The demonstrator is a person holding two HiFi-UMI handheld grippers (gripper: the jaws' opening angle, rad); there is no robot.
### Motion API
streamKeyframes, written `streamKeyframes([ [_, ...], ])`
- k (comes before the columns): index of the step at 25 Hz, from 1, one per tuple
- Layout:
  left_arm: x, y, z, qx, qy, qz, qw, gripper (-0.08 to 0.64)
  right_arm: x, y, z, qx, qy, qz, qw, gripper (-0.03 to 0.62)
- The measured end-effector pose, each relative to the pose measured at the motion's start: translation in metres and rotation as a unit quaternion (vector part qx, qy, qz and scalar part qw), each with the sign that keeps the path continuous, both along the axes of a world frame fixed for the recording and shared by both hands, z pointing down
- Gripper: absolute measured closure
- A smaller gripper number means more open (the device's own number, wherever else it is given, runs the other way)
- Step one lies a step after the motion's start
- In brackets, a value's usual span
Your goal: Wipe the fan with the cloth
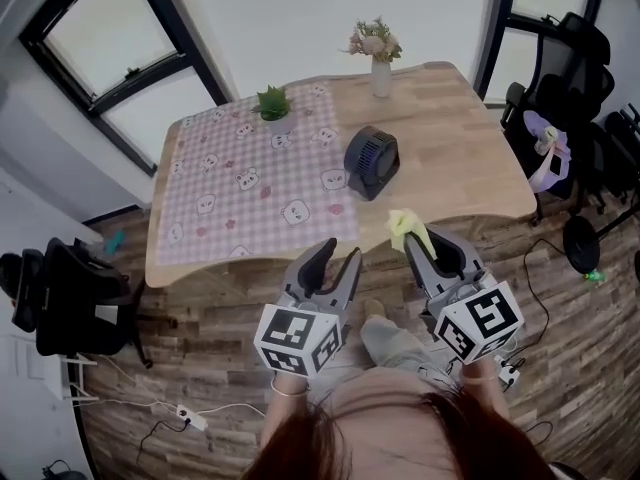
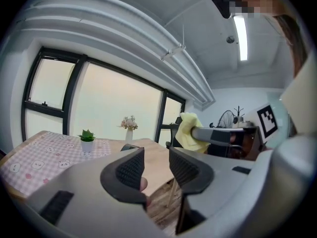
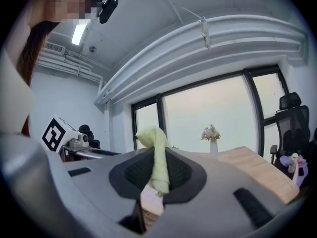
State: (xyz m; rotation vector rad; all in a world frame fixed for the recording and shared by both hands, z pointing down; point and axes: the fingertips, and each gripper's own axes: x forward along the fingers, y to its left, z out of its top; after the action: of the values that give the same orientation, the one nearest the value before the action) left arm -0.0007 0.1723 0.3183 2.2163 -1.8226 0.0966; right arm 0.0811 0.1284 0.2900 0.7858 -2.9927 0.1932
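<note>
Wooden counter (image 1: 470, 168) ahead of both tools, half under a pink checked tablecloth (image 1: 230, 183), with plank floor (image 1: 200, 368), dark-framed windows (image 1: 110, 38) and black chairs (image 1: 575, 78) around. Far beyond left gripper (image 1: 340, 253), small white pot (image 1: 278, 124) holding a green plant (image 1: 272, 101); far beyond right gripper (image 1: 432, 240), pale vase (image 1: 381, 78) holding pinkish flowers (image 1: 373, 40); nearer, just ahead and between the two, dark fan (image 1: 372, 162) on the counter. Left gripper spread, nothing between its pads; right gripper pinching the yellow cloth (image 1: 408, 228), short of the counter edge.
</note>
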Motion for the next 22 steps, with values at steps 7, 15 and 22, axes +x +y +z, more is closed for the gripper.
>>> streamKeyframes([
  [7, -0.017, -0.060, 0.020, -0.025, -0.002, 0.002, 0.9997, 0.377, -0.026, -0.061, 0.001, -0.006, 0.001, -0.007, 1.000, 0.543],
  [15, -0.035, -0.119, 0.057, -0.039, 0.001, -0.006, 0.9992, 0.333, -0.050, -0.116, 0.012, -0.006, 0.017, -0.019, 1.000, 0.543],
  [22, -0.050, -0.155, 0.095, -0.060, 0.000, -0.019, 0.9980, 0.321, -0.085, -0.154, 0.020, 0.014, 0.039, -0.050, 0.998, 0.543],
])
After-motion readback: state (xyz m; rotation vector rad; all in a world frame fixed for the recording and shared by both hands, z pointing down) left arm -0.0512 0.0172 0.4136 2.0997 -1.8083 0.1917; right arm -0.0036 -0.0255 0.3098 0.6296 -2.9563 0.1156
